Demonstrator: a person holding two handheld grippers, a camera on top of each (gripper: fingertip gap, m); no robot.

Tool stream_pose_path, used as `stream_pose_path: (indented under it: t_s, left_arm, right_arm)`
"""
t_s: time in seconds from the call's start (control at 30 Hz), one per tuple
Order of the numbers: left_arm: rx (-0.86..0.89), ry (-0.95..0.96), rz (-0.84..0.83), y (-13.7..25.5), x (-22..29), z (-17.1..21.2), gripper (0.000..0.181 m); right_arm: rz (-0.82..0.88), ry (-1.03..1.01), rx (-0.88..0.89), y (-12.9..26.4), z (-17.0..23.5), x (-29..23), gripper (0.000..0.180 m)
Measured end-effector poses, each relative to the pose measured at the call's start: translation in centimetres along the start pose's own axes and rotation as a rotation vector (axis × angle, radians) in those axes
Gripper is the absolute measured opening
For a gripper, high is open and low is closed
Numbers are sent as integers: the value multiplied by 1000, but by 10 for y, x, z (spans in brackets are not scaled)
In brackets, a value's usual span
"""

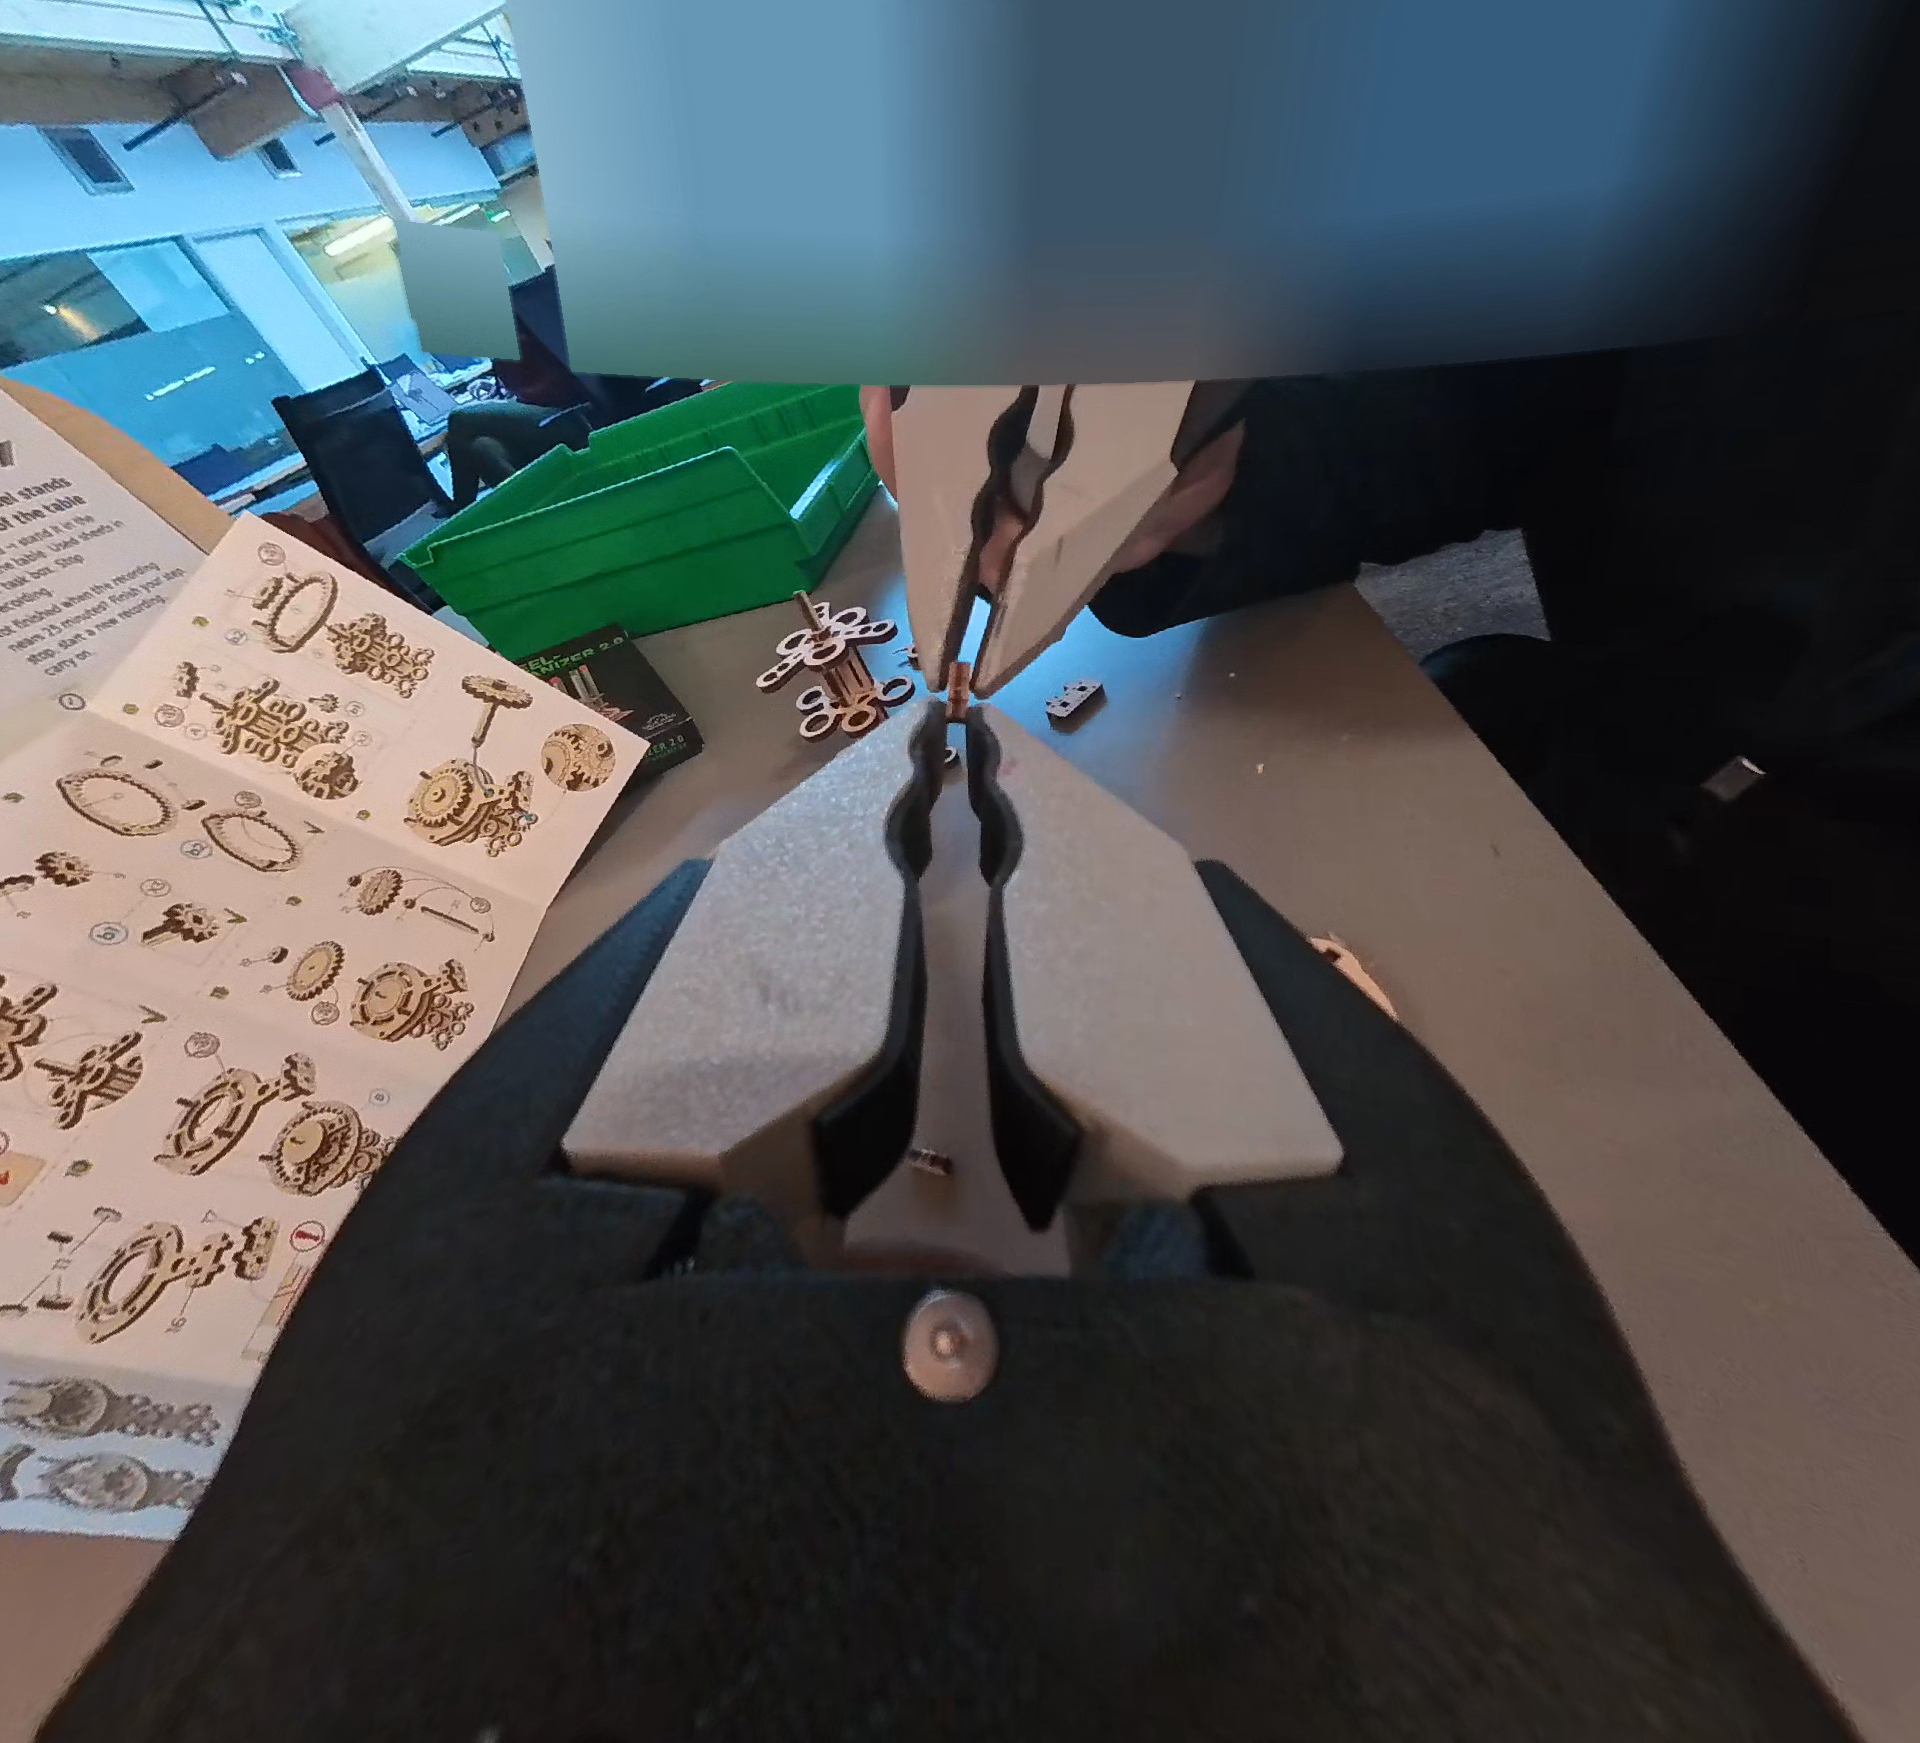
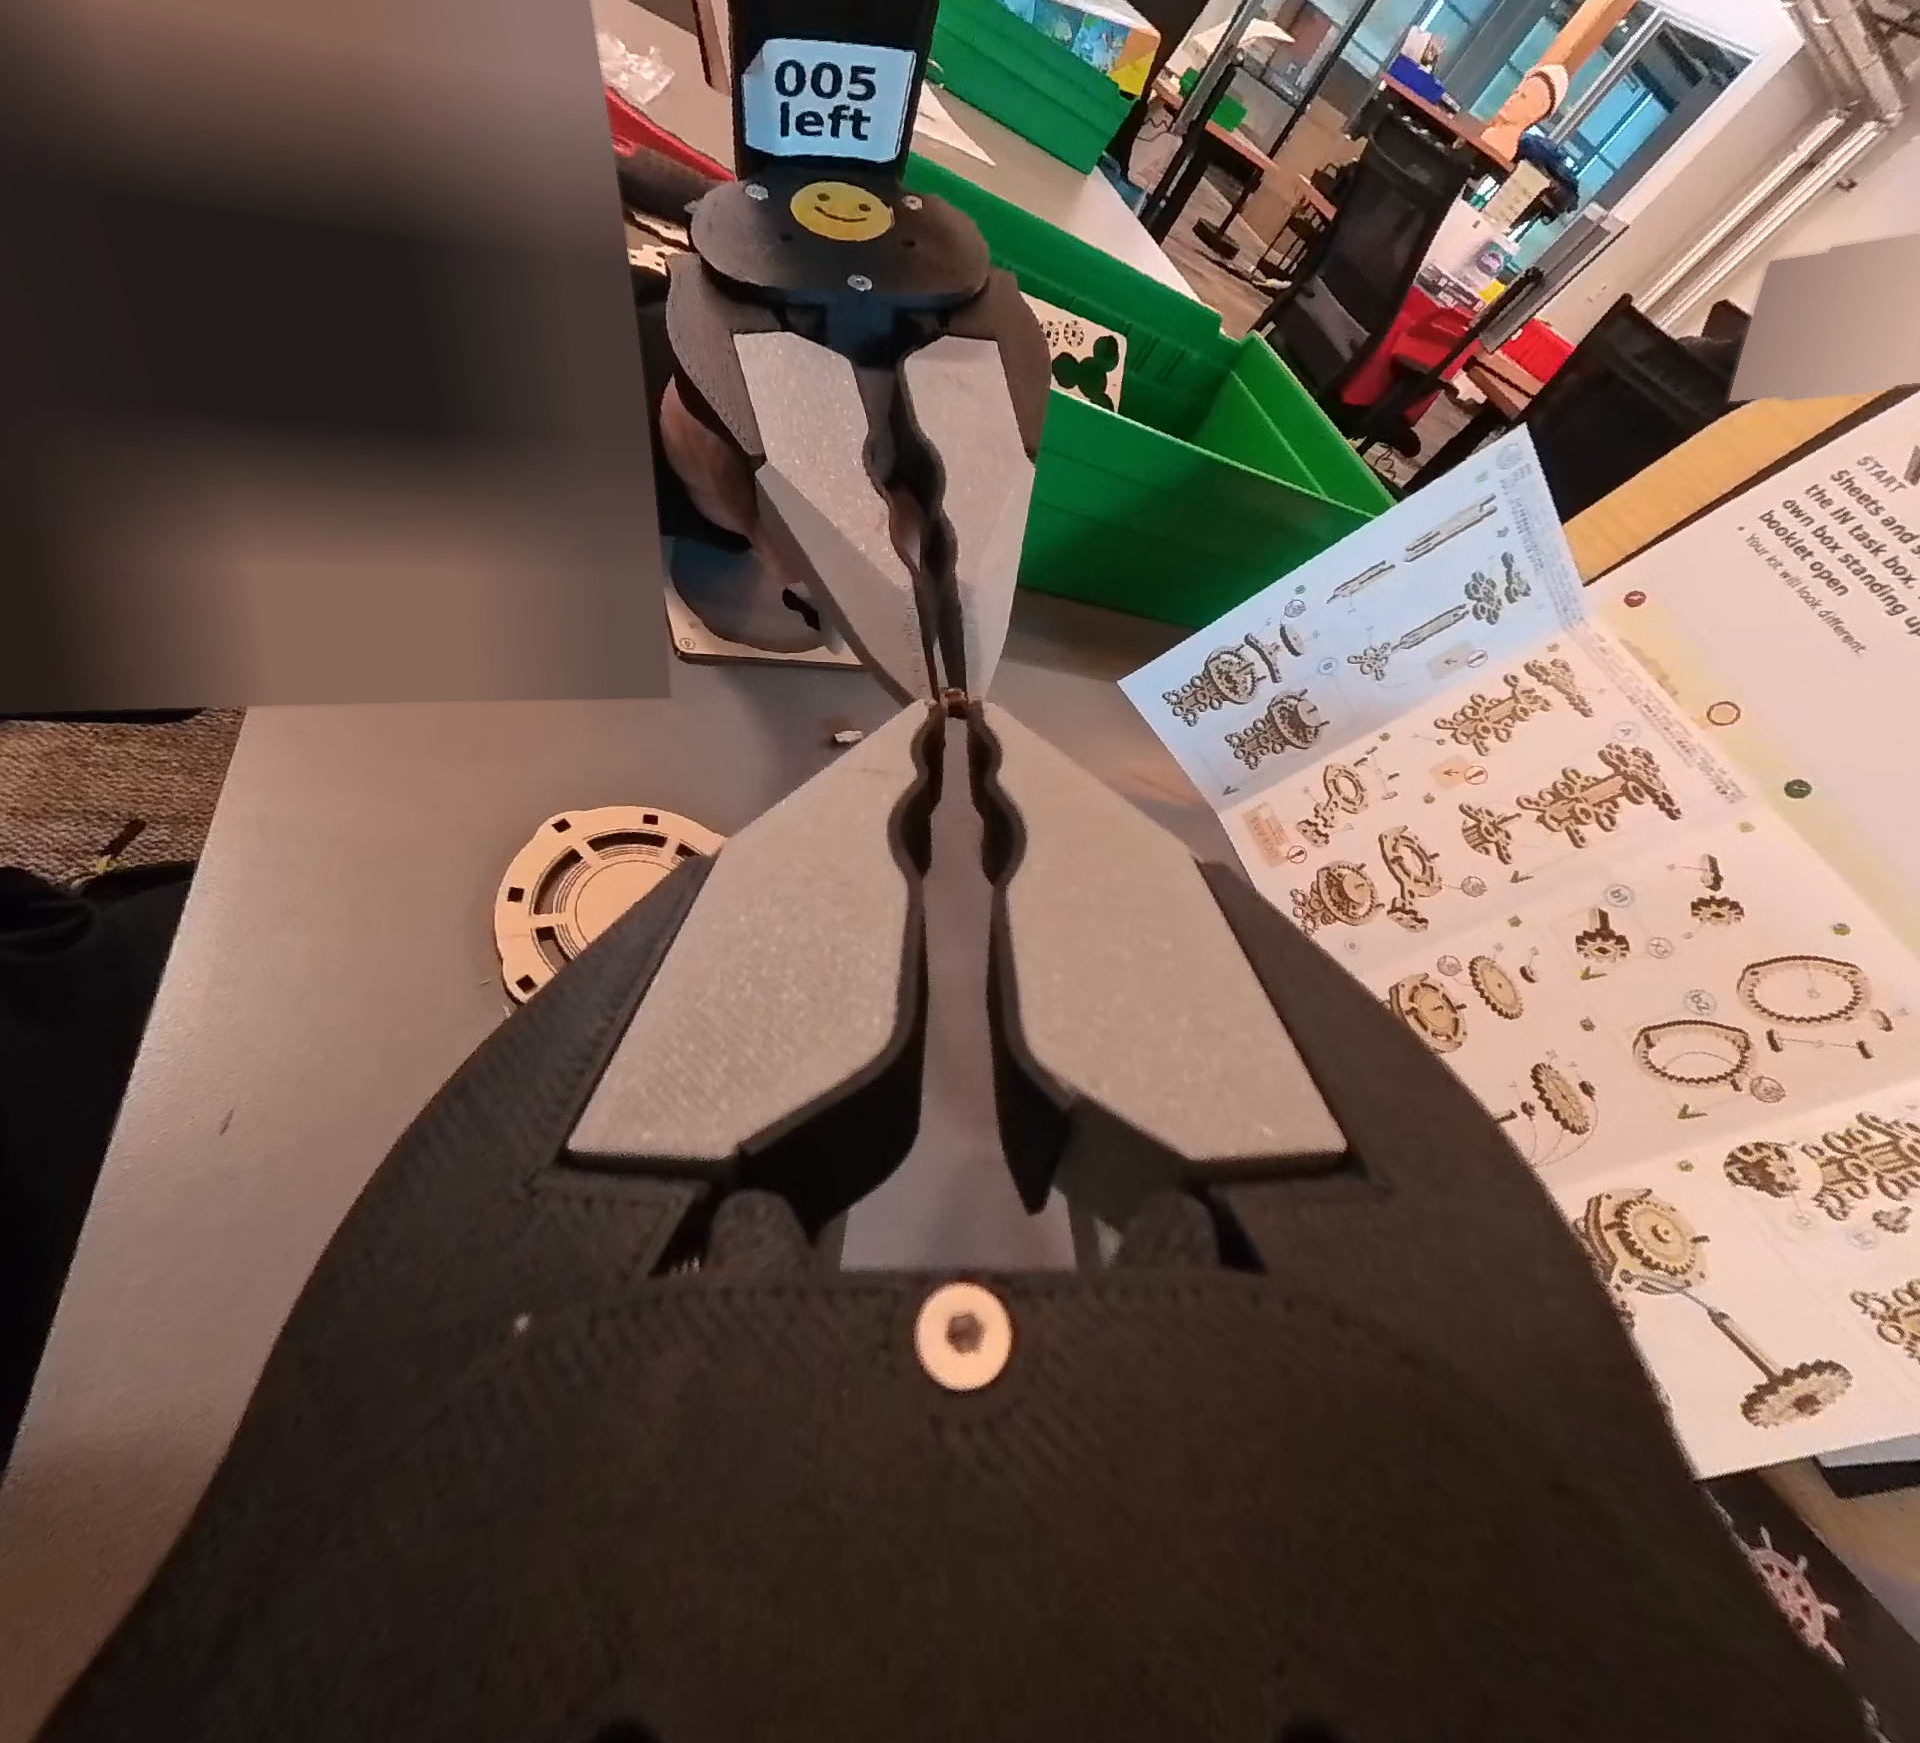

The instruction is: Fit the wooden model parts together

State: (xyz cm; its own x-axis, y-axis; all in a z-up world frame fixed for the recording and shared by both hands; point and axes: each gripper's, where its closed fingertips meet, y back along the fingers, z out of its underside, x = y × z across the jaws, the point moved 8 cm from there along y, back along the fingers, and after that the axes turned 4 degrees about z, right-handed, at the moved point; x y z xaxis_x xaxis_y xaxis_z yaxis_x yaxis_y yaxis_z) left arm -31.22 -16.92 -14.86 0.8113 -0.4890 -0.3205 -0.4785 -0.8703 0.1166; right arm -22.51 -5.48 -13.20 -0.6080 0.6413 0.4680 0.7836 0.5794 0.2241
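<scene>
My two grippers meet tip to tip above the grey table (image 1: 1351, 862). In the left wrist view my left gripper (image 1: 951, 714) reaches up from below, and the right gripper (image 1: 961, 677) comes down from the far side. A tiny brown wooden part (image 1: 958, 683) sits pinched between their tips. In the right wrist view my right gripper (image 2: 951, 714) faces the left gripper (image 2: 943, 687), with the same part (image 2: 951, 703) barely showing. Both jaws stand nearly closed on it. A wooden assembly (image 1: 831, 670) of flower-shaped plates on an axle stands just left of the tips.
An open instruction booklet (image 1: 260, 862) lies at the left, also in the right wrist view (image 2: 1507, 914). A green bin (image 1: 644, 540) stands behind. A small dark wooden piece (image 1: 1073, 699), a round wooden disc (image 2: 582, 893) and a black card (image 1: 613, 675) lie on the table.
</scene>
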Motion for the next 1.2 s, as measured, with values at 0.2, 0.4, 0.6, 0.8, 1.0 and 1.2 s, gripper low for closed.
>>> stream_pose_path:
  t_s: [0.2,0.4,0.6,0.8,1.0,1.2]
  left_arm:
    - [-6,0,5,-1,1,0,0]
    - [-22,-9,6,-1,1,1,0]
    - [-29,-8,5,-1,2,1,0]
    - [-29,6,-5,-2,1,2,0]
    - [-45,74,-7,-4,-1,5,14]
    - [-140,144,64,-2,0,10,22]
  right_arm:
    - [-17,-17,-2,0,0,0,0]
    - [-36,-40,-4,-1,1,0,0]
    - [-47,-54,-12,-1,2,1,0]
    - [-59,-81,-21,-2,3,2,0]
    - [-61,-148,-41,-1,6,9,0]
    - [-189,-167,-152,7,23,3,0]
